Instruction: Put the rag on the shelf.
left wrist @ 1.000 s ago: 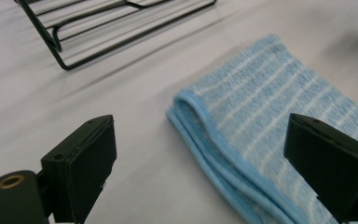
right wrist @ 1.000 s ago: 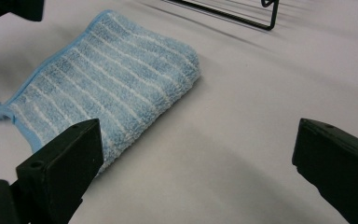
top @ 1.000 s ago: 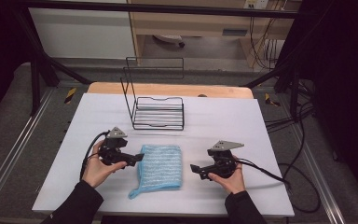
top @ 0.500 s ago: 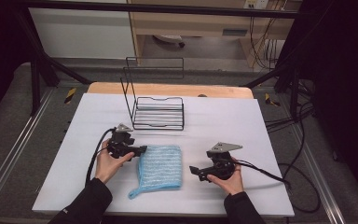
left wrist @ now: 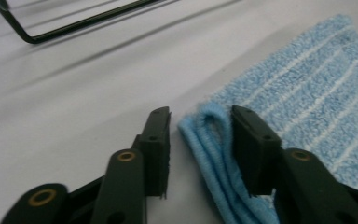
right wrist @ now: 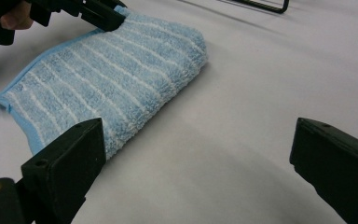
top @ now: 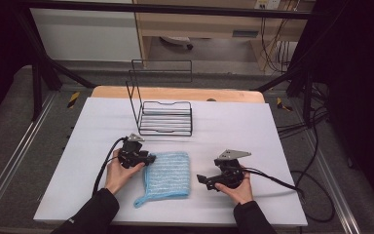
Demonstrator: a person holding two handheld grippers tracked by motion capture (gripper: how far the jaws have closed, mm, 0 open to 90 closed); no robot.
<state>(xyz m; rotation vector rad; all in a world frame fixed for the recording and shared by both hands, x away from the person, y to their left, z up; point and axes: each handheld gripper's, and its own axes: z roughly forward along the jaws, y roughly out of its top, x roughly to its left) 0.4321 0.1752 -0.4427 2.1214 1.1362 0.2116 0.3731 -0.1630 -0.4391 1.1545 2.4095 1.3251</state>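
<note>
Our left claw (left wrist: 200,140) has moved to the towel's (top: 168,173) far corner; its jaws have been closing around the hem, not yet pinching. Right claw (right wrist: 196,163) waits agape beside it on the desk (top: 233,126).

Blue towel (top: 168,173) (white stripes), black rack (top: 165,117).

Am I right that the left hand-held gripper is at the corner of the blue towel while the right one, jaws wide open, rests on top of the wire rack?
Not quite. The right hand-held gripper is nowhere near the wire rack; in the high view it sits low over the white table, right of the blue towel. The rest holds: its jaws are wide open, and the left hand-held gripper is at the towel's corner.
</note>
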